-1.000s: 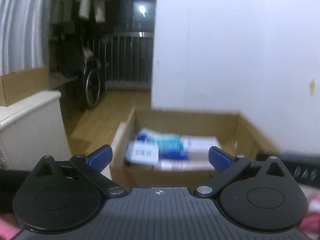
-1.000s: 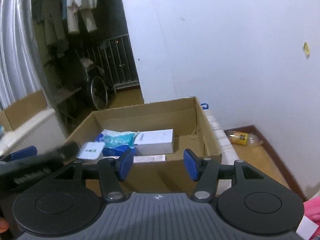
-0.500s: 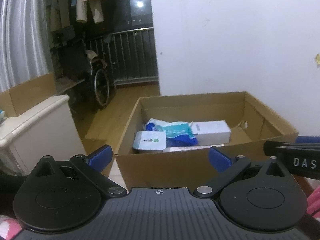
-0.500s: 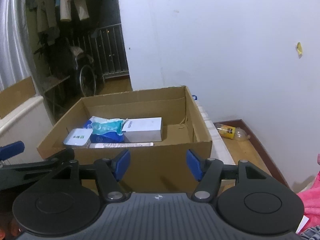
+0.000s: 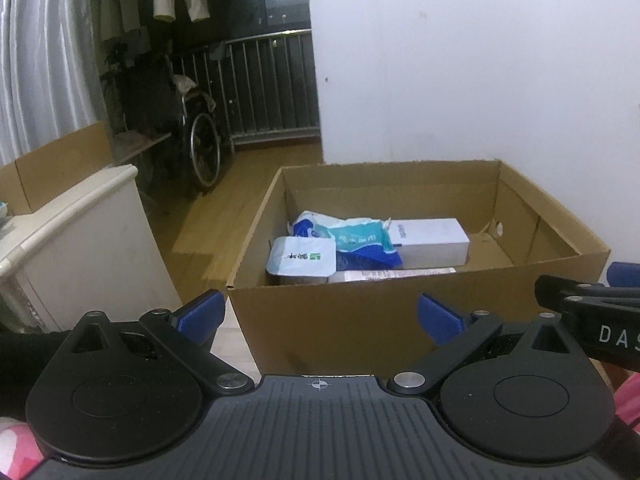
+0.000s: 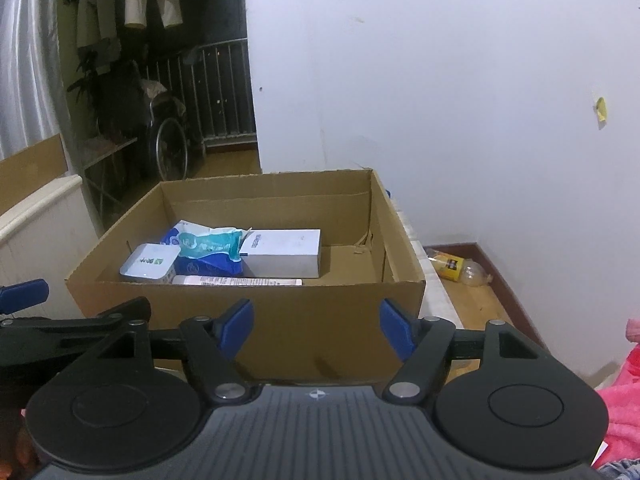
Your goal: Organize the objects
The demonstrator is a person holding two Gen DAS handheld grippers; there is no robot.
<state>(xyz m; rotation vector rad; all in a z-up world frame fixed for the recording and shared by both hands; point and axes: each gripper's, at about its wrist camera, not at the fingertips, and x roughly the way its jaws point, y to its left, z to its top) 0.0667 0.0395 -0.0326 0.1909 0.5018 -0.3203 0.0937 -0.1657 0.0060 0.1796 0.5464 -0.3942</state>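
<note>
Here | right claw (image 5: 624, 276) arm reads "DAS" | box (image 5: 400, 320) labels illegible

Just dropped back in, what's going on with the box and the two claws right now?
Both claws are empty and open, held in front of the cardboard box. The left claw and right claw both face its near wall, neither touching anything. Inside the box, toward its left side, lie a white rectangular box, a blue-and-teal pouch, a white lidded tub and a long white tube. The right part of the box floor is bare. Nothing is being handled at this moment.
</note>
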